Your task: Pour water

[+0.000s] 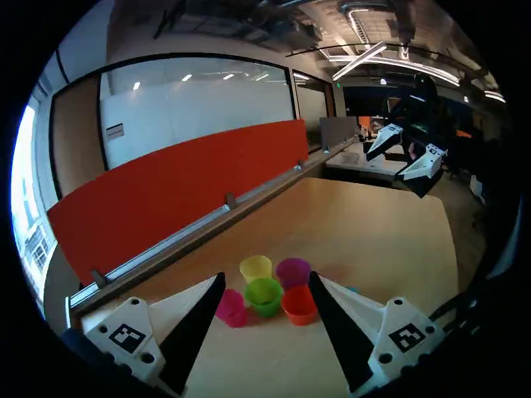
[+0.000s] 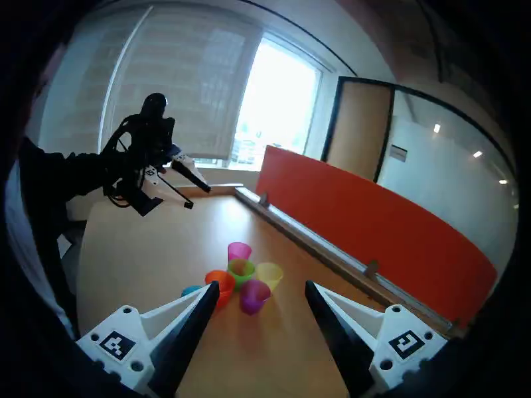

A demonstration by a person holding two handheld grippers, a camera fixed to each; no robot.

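- Left gripper view: left gripper point(image 1: 266, 274) fingers are standing released, empty; cups point(image 1: 263, 295) are sitting on the surface point(image 1: 372, 232) between the fingertips.
- Right gripper view: right gripper point(image 2: 260, 285) fingers are standing released; cups point(image 2: 240, 268) are sitting just beyond the fingertips.
- Pouring is apparently not starting yet; grasping is remaining.
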